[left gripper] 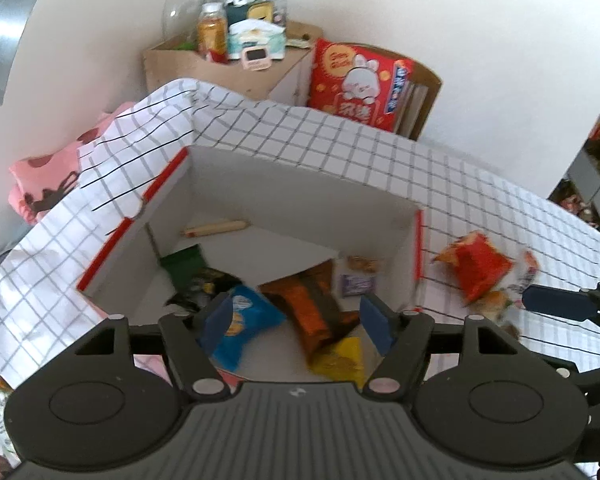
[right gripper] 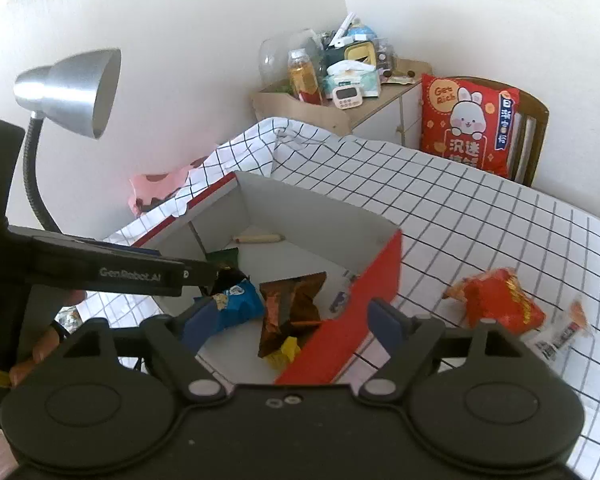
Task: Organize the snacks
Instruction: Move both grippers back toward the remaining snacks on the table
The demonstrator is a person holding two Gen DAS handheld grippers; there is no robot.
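I hold both the left gripper [left gripper: 296, 320] and right gripper [right gripper: 290, 322] with fingers apart over the red-and-white snack box [right gripper: 380, 276].

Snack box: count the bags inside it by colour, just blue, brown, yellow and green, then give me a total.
Blue bag: 1
Brown bag: 1
Yellow bag: 1
Green bag: 1
Total: 4

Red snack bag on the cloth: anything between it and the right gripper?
Nothing visible. The red snack bag lies on the checked cloth outside the box, just right of the open right gripper. A small white packet lies beyond it, not between.
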